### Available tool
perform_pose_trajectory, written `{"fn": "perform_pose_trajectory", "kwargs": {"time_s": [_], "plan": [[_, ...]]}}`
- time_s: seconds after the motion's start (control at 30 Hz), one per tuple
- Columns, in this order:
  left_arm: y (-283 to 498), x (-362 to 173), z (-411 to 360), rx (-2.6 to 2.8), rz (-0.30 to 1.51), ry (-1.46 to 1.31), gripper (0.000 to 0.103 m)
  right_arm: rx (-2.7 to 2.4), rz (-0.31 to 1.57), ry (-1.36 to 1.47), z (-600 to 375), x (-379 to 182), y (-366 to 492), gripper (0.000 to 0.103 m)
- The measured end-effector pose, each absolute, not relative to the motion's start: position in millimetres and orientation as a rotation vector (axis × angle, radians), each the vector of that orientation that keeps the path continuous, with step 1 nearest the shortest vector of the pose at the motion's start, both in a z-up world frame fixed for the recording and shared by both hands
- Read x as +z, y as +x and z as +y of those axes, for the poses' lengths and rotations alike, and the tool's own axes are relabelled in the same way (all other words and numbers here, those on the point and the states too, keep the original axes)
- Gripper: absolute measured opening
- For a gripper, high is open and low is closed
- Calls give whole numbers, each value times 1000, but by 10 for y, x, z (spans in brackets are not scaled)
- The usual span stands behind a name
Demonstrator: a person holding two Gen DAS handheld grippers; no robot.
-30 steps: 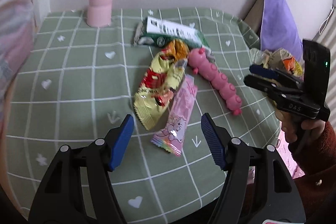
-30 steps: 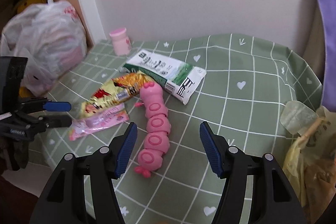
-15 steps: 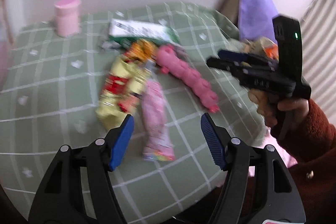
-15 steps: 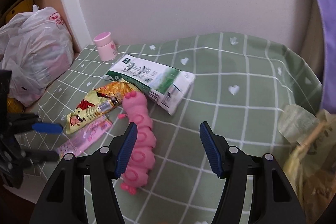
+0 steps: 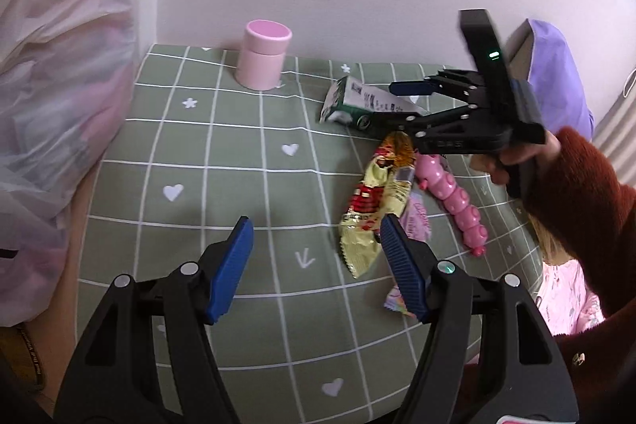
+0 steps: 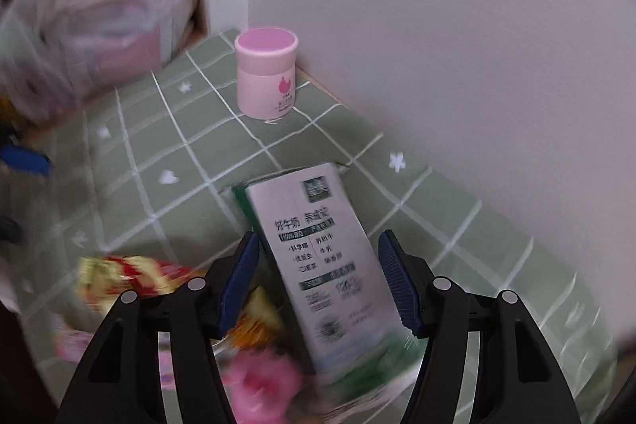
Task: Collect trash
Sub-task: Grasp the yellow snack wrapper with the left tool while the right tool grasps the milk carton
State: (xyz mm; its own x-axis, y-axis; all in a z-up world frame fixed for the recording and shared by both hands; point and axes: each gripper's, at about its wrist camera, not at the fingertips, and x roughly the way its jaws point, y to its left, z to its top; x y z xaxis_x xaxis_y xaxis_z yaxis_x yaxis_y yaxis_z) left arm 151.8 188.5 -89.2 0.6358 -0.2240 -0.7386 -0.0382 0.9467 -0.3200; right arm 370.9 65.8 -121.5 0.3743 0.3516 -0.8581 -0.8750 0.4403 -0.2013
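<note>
While flat, milk carton (image 6: pixel 318 257) lies between right claw (image 6: pixel 318 281) pads, untouched.

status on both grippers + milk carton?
Right gripper open, straddling milk carton, no grip. Left gripper open, empty. Yellow wrapper beside carton.

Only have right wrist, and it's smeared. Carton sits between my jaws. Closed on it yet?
Observer: No. In the left wrist view the right gripper is open over the carton's near end. I cannot tell whether it touches.
Operator: Pink blur at the bottom of my frame?
Observer: A caterpillar toy, lying beside the yellow wrapper.
Operator: Left gripper?
Observer: The left gripper is open and empty, over the cloth just left of the yellow wrapper.
</note>
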Motion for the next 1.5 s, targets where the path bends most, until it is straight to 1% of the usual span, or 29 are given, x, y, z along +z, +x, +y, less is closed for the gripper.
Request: {"fn": "perform_pose_trajectory", "kwargs": {"time_s": [0.07,0.17,0.33,0.47,0.6,0.73,0.9,1.17,1.27,1.4,1.5], "plan": [[1524,-900,1924,-99,879,-329,63,860,890,-745,653,-1304,3825,57],[1556,-927,1936,-103,876,-343,63,828,949,-573,430,-1235,3970,53],[1703,-954,1850,-151,886,-340,63,731,872,-353,-168,-834,3765,51],[1965,-885,1640,-206,872,-252,63,627,865,-274,-635,-704,3522,51],[2267,-843,1429,-238,850,-147,63,536,901,-198,-1080,-793,3233,51],[2620,-1003,1329,-192,871,-71,63,468,964,-126,-1475,-1030,2962,51],[2831,-1257,1209,-205,967,-80,63,439,984,-103,-1706,-1143,2766,51],[2431,-1189,960,-364,1010,-117,63,526,951,-36,-1798,-1148,2629,52],[2316,-1086,866,-376,990,-65,63,545,938,-48,-1787,-1138,2571,57],[2434,-1079,822,-316,991,7,63,545,944,-55,-1775,-1133,2521,57],[2650,-1170,793,-270,1022,-13,63,535,932,-57,-1790,-1085,2436,57]]}}
